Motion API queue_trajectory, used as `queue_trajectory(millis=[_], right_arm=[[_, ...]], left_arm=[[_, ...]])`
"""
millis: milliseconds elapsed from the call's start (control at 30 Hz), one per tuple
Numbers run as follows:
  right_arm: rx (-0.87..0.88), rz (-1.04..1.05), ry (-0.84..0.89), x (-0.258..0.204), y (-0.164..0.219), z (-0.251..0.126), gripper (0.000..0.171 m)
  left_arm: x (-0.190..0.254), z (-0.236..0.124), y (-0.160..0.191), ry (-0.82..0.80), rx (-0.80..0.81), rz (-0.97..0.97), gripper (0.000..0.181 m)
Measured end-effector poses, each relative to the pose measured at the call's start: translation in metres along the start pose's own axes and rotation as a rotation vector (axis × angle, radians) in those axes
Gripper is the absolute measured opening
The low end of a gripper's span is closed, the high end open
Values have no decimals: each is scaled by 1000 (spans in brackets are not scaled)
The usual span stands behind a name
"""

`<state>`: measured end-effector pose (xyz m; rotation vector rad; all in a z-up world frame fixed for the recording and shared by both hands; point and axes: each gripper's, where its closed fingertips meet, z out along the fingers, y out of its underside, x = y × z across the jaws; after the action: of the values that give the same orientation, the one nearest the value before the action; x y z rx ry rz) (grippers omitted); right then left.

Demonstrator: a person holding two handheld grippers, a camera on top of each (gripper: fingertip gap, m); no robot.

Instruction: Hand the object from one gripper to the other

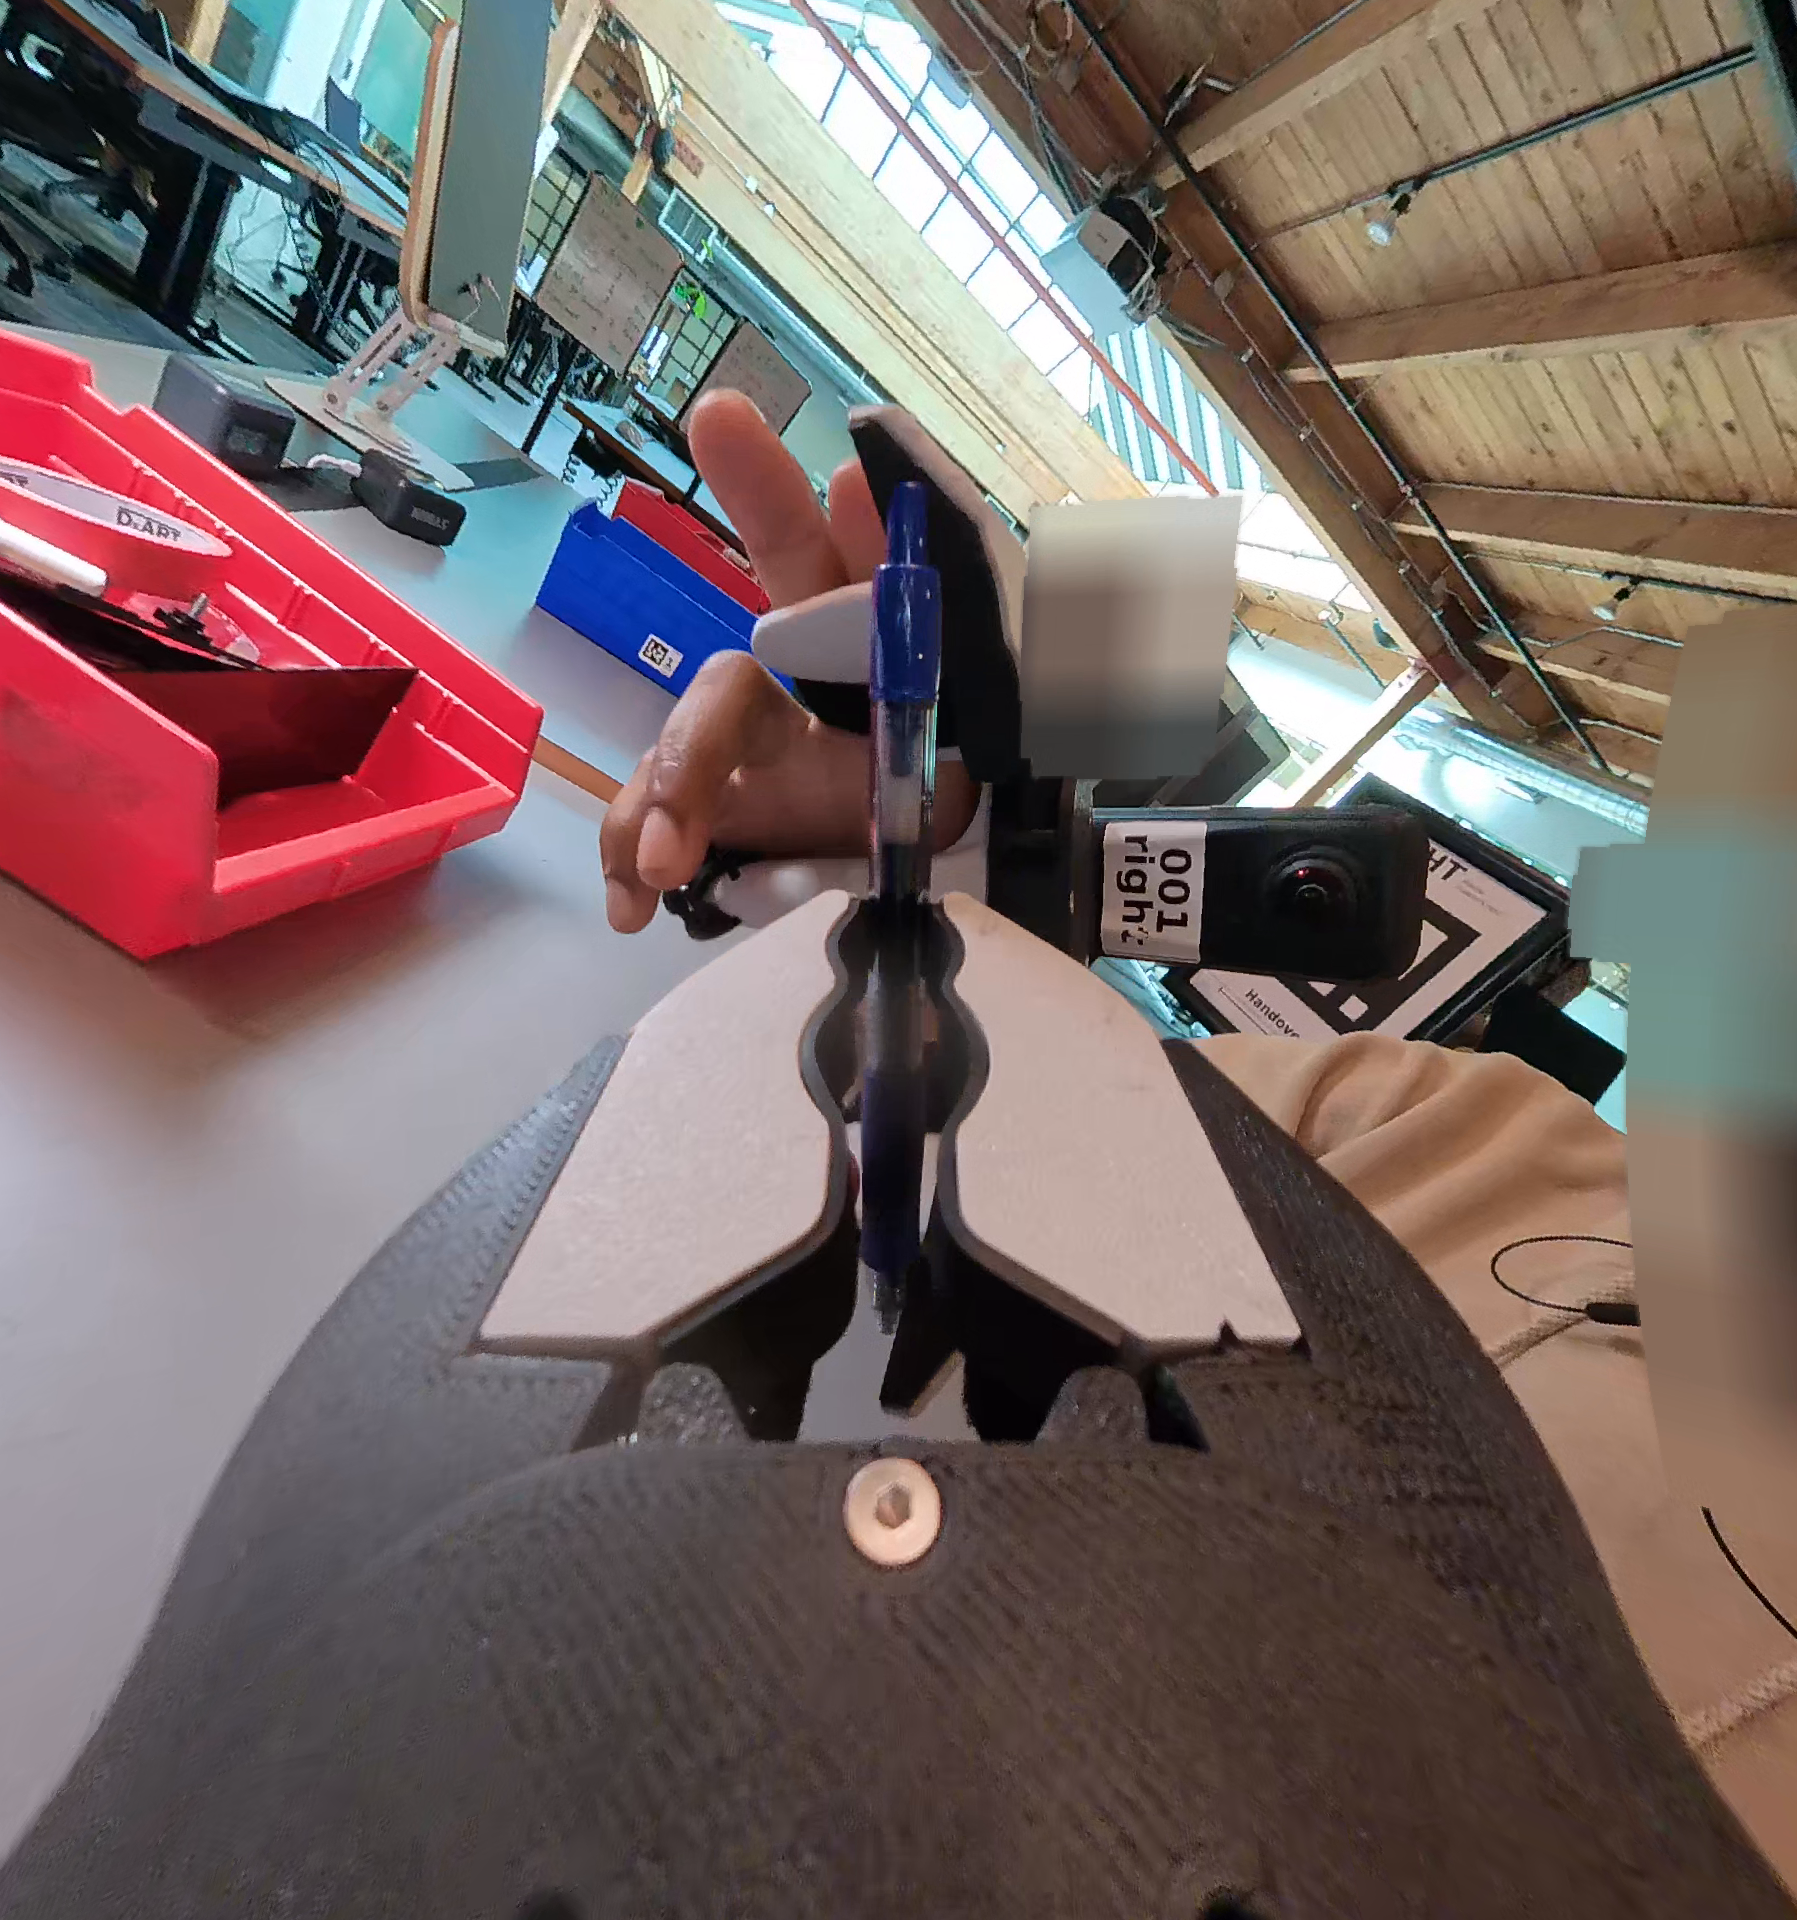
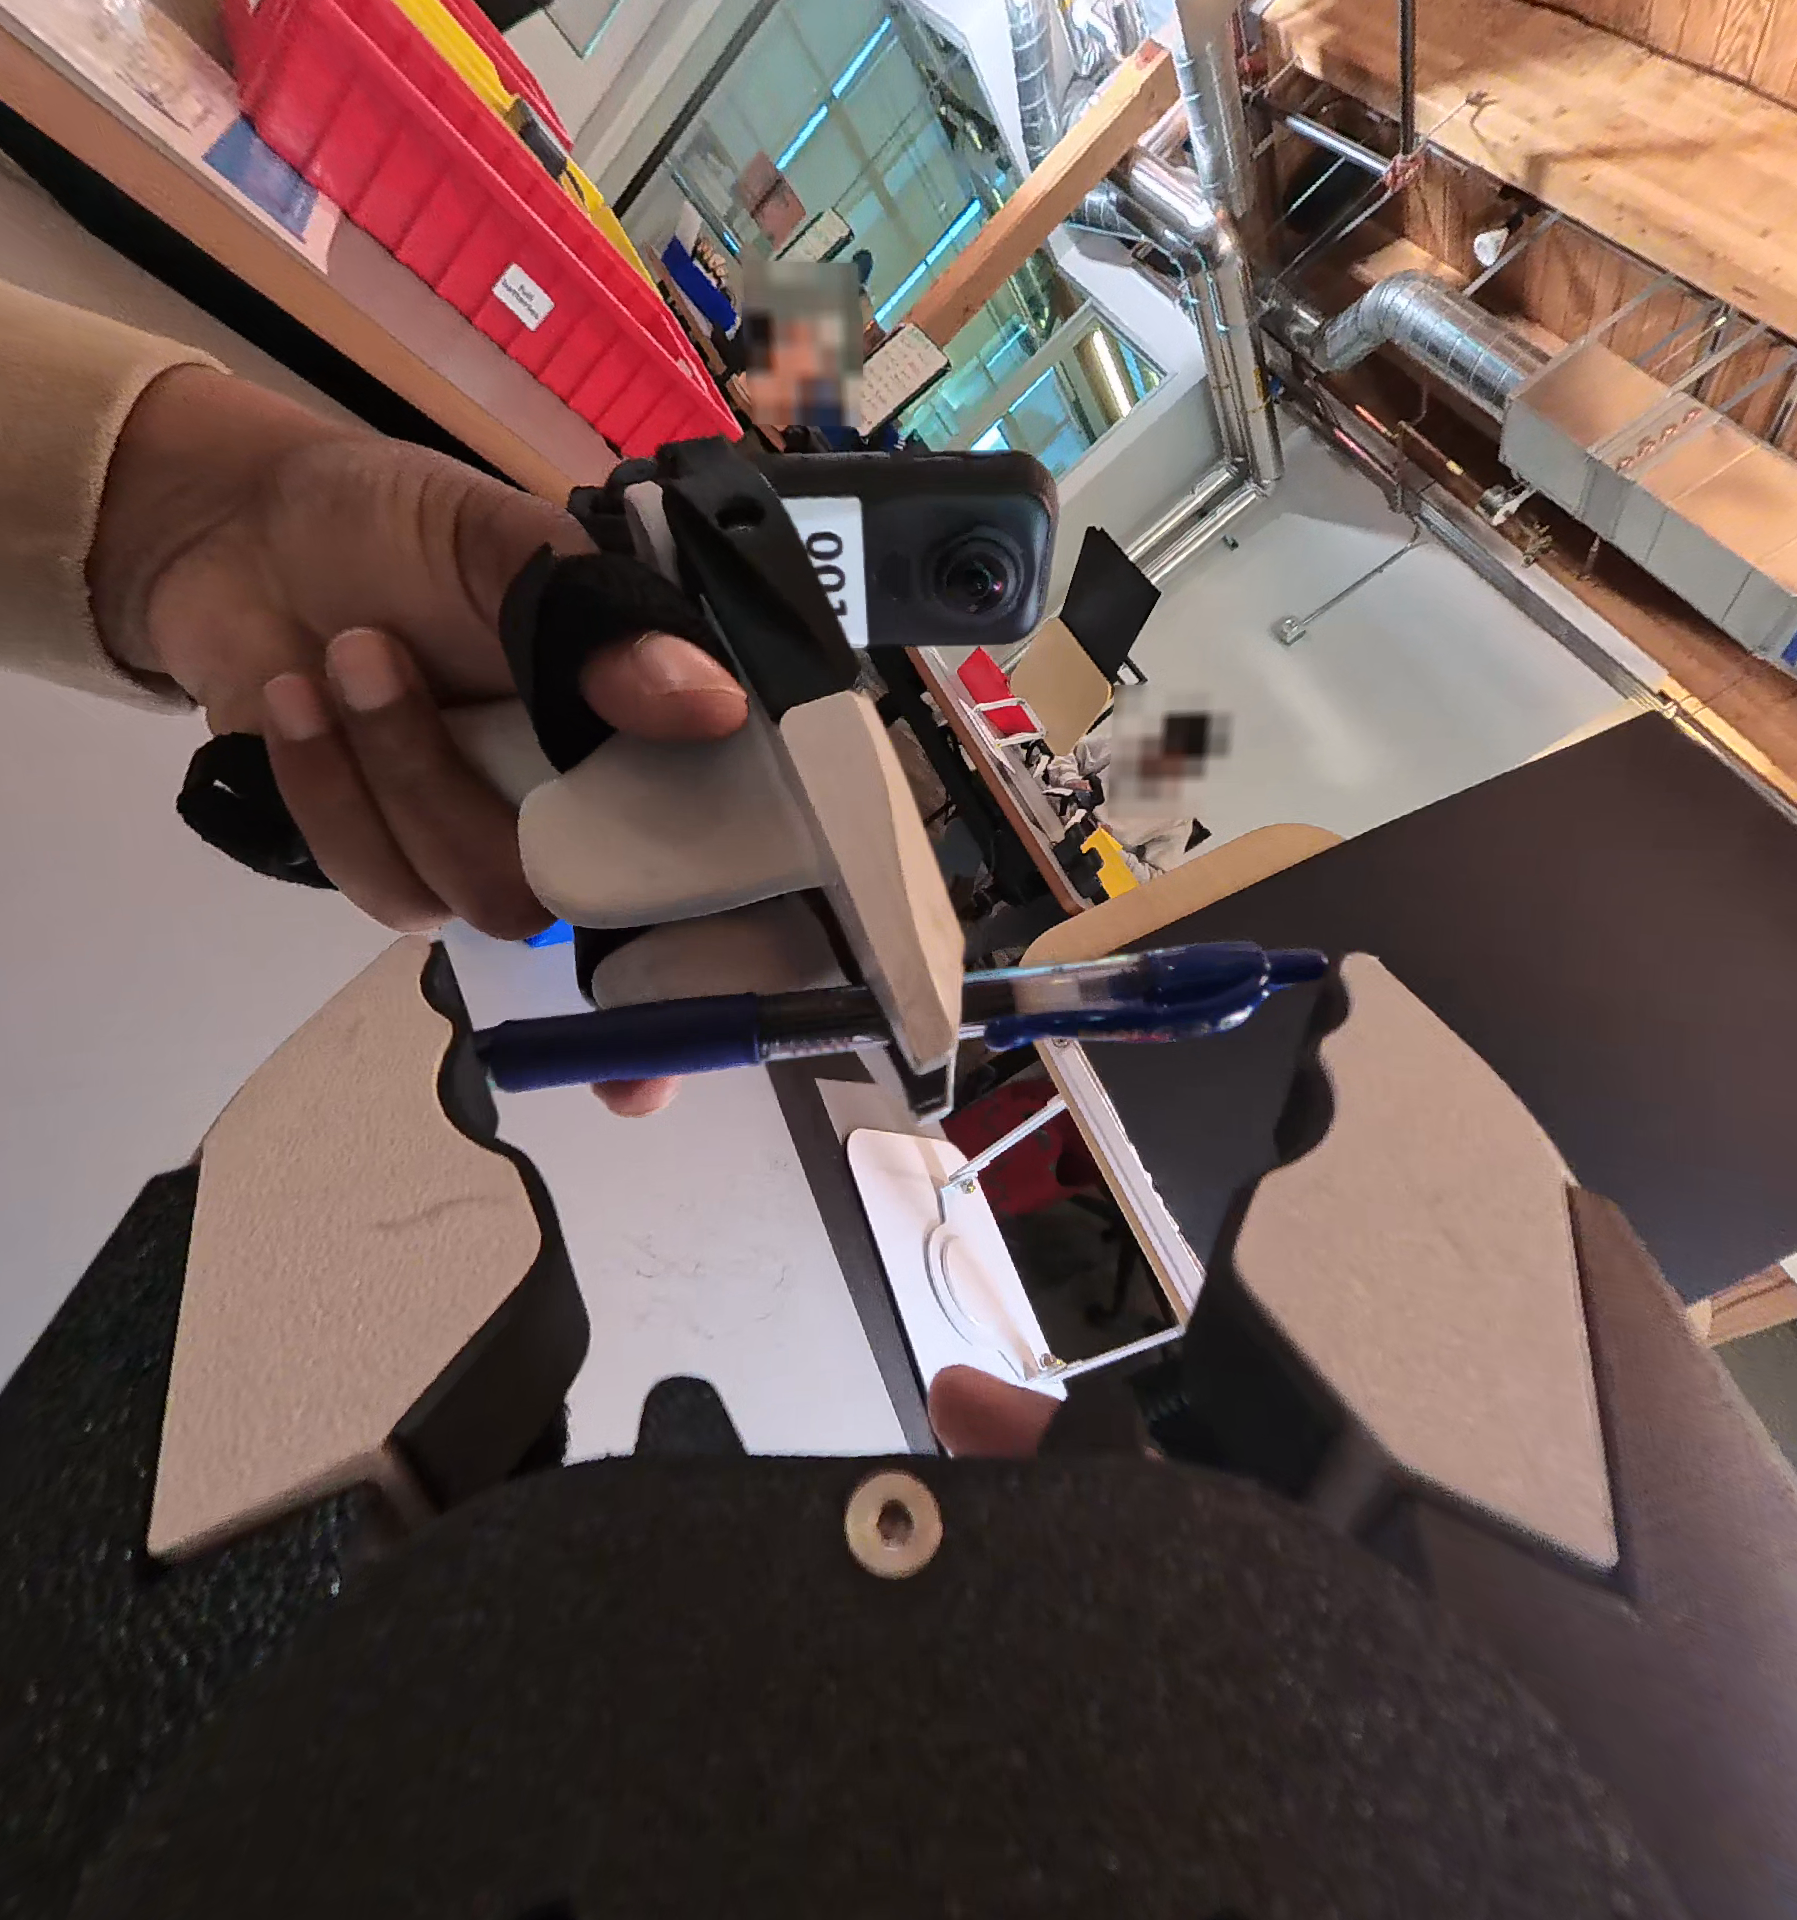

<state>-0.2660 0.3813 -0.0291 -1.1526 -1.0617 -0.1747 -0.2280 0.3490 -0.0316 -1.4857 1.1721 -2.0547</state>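
Observation:
A blue pen (image 1: 904, 665) is clamped in my left gripper (image 1: 894, 920), which is shut on its barrel; the clip end sticks out past the fingertips. Beyond it are the right gripper's dark finger (image 1: 961, 603), its camera and the hand holding it. In the right wrist view my right gripper (image 2: 899, 977) is wide open and the pen (image 2: 645, 1039) lies crosswise between its two fingers. The left gripper (image 2: 925, 1060) holds the pen at its middle. The pen's ends lie close to both right fingers; I cannot tell whether they touch.
A red bin (image 1: 250, 810) with tape and loose parts sits on the grey table (image 1: 146, 1143) at left. A blue bin (image 1: 624, 603) and a monitor on a stand (image 1: 478, 177) are behind. A dark panel (image 2: 1548, 1039) and shelved red bins (image 2: 520, 208) show beyond. The tips of both grippers are at nearly the same place.

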Motion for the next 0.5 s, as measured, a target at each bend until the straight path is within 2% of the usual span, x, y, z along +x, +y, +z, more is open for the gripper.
queue_trajectory(millis=[267, 367, 433, 500], right_arm=[[-9, -20, -23, -3, 3, 0, 146], [-14, -2, -49, -6, 4, -1, 141], [2, -4, 1, 5, 3, -7, 104], [26, 23, -17, 10, 2, -13, 100]], left_arm=[[-3, 1, 6, -12, -46, -16, 11], [-4, 0, 9, -19, -66, -15, 11], [-3, 3, 15, -5, -99, -5, 10], [-2, 7, 16, -7, -98, -4, 10]])
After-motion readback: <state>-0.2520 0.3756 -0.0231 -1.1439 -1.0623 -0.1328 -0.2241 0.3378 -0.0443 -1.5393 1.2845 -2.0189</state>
